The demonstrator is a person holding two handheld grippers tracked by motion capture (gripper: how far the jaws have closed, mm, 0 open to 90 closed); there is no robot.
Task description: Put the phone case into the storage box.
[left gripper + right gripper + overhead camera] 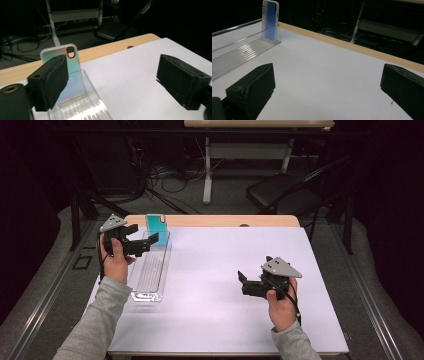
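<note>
A: High view entry: the left gripper (142, 241) is held over the far end of a clear tray (150, 270) at the left side of the white counter (225, 270); a teal phone case (155, 224) is stood upright at that far end, leaning against the tray's end wall.

B: Left gripper view checked: jaws are spread wide with nothing between them; the phone case (65, 72) is seen just behind the left-hand jaw, its camera cut-out uppermost; contact between jaw and case cannot be told.

A: Noted; right gripper (246, 282) is recorded near the middle-right of the counter, well apart from the tray, held in the person's right hand (281, 307).

B: Right gripper view confirms: its jaws are likewise parted wide and hold nothing; bare counter is seen between them; the tray (237, 53) and case (270, 21) are seen far off at upper left.
</note>
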